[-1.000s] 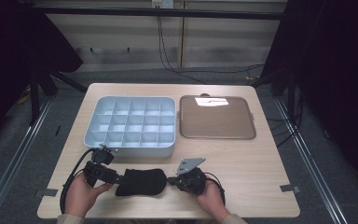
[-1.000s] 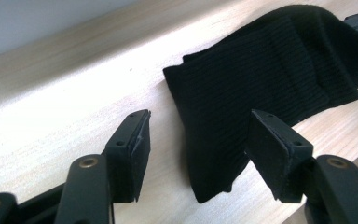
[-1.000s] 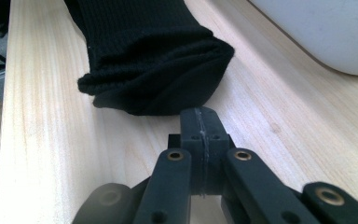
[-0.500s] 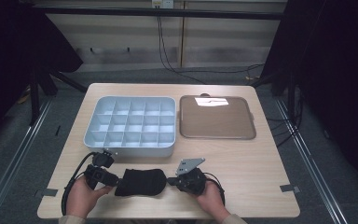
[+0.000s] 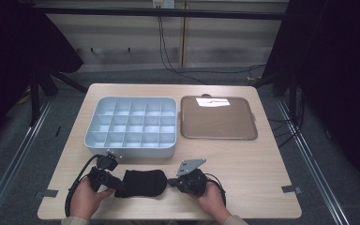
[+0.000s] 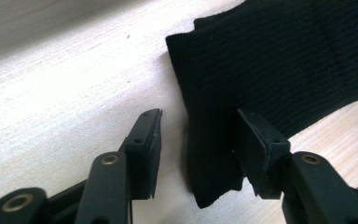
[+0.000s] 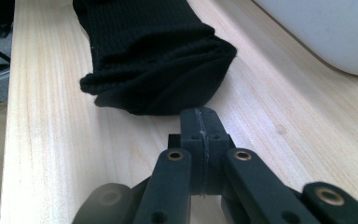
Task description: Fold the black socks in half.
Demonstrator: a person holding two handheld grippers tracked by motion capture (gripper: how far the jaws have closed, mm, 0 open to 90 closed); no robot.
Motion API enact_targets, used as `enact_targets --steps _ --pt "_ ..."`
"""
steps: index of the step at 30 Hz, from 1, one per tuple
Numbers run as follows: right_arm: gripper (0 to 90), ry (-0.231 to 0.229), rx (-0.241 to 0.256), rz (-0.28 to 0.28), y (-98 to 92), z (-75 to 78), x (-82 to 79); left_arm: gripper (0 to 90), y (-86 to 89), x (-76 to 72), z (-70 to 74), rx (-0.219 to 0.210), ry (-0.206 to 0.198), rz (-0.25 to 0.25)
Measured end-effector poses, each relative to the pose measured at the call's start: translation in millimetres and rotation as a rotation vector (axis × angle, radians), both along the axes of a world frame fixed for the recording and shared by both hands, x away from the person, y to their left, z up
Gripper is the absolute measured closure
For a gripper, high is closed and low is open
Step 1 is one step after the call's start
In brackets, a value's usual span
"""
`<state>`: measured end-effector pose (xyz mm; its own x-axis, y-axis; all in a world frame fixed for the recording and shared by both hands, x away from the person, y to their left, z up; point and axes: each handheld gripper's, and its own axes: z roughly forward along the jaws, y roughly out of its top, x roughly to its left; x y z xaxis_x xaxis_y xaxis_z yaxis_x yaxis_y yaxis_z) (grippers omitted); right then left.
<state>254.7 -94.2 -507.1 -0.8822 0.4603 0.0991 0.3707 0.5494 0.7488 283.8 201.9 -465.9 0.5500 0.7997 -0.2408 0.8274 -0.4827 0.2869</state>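
A folded black sock (image 5: 140,183) lies on the wooden table near its front edge, between the two grippers. My left gripper (image 5: 116,182) is at the sock's left end and stands open; in the left gripper view the sock's (image 6: 279,60) corner lies between the two spread jaws (image 6: 198,140). My right gripper (image 5: 171,181) is just off the sock's right end, shut with nothing in it. In the right gripper view its closed jaws (image 7: 200,128) point at the sock's (image 7: 154,56) rounded folded end, a short gap away.
A pale grey tray with several compartments (image 5: 130,146) stands behind the sock. To its right sits a flat brown tray (image 5: 218,137). A person's hands (image 5: 86,199) hold both grippers at the front edge. Bare wood lies to the right of the right hand.
Both grippers have shifted slightly along the front of the table, staying at the sock's two ends. The sock lies in much the same place.
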Motion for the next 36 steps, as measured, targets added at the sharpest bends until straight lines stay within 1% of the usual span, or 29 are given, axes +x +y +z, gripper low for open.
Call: enact_targets --steps 6,8,13,15,16,17,18,20,21,23,26,28,31,35,36 --pt "90.0 -0.002 -0.001 -0.001 0.1 0.1 -0.3 53.8 0.4 0.6 -1.6 0.001 0.010 0.002" --pt "90.0 0.001 -0.002 -0.001 0.2 0.1 -0.5 54.8 -0.3 0.2 -1.8 0.005 0.002 0.003" --pt "90.0 -0.002 -0.002 -0.001 0.3 0.0 -0.4 56.9 -1.1 -0.2 -1.6 0.012 -0.003 0.004" --pt "90.0 -0.001 0.000 0.000 0.2 0.0 -0.4 59.7 -1.5 -0.3 -1.8 0.013 -0.007 0.002" --pt "90.0 -0.001 0.000 0.000 0.2 -0.1 -0.4 59.7 -1.7 -0.4 -1.9 0.013 -0.006 0.000" --pt "90.0 0.004 -0.001 -0.001 0.3 0.1 -0.6 64.1 -2.0 -0.5 -2.0 0.009 -0.002 0.001" --pt "90.0 0.003 -0.001 -0.001 0.3 0.0 -0.6 66.1 -2.1 -0.1 -2.4 -0.003 0.007 -0.002" --pt "90.0 0.001 -0.001 -0.001 0.3 -0.1 -0.5 68.2 -1.9 0.1 -2.4 -0.003 0.008 0.000" --pt "90.0 0.001 -0.001 -0.001 0.3 -0.1 -0.5 68.2 -2.1 0.1 -2.5 -0.011 0.014 0.000" --pt "90.0 0.003 0.000 -0.001 0.5 0.0 -0.8 71.4 -3.2 -0.2 -1.8 -0.008 0.015 -0.007" --pt "90.0 0.006 0.001 -0.001 0.5 0.0 -0.8 80.3 -5.7 -0.4 -1.1 -0.009 0.020 -0.015" --pt "90.0 0.006 0.001 -0.001 0.5 0.0 -0.8 81.5 -7.2 -0.3 -0.5 0.001 0.022 -0.020" --pt "90.0 0.007 0.001 -0.001 0.5 0.0 -0.8 82.9 -6.5 0.5 -0.5 -0.008 0.038 -0.020" --pt "90.0 0.006 0.001 -0.001 0.5 0.0 -0.8 83.9 -5.8 0.9 -0.1 -0.011 0.034 -0.010" --pt "90.0 0.006 0.001 0.000 0.4 0.0 -0.7 84.0 -5.4 1.2 0.2 -0.014 0.040 -0.014"
